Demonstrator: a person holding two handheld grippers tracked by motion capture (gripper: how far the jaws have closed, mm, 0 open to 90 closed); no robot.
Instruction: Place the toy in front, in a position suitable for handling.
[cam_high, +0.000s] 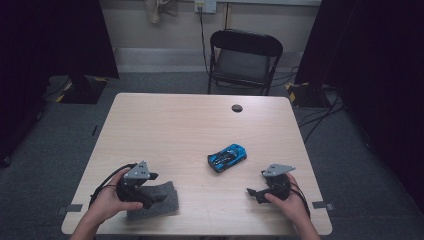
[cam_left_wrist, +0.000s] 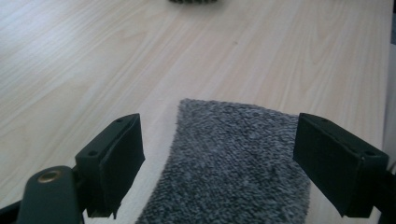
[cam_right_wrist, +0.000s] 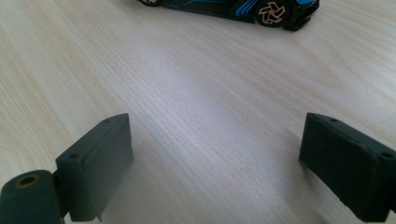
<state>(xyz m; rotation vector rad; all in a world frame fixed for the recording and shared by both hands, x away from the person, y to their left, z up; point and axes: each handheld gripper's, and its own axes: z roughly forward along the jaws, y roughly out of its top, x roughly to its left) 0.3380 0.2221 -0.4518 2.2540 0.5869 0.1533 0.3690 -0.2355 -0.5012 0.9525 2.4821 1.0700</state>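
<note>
From above we see the grey cloth under our left hand-held gripper. In its own view, spread jaws straddle the cloth. Our right hand-held gripper, jaws spread empty, faces the blue toy car ahead.

Left gripper: black body, compact and blocky, topped by a grey three-cornered plate with small dark screw spots at its corners. Black cable loops off its outer side, around the person's left hand.

Right gripper: same build, black housing, grey triangular plate on top, black cable curling past the right hand at the wrist.

Left gripper view: two matte black jaws, flat rectangular pads, small recessed screw holes on their top edges; a rounded black arm at lower left carries a brass-coloured bushing.

Right gripper view: identical black jaws, same holes, same brass-ringed pivot. Forearms bare, no sleeves visible.
</note>
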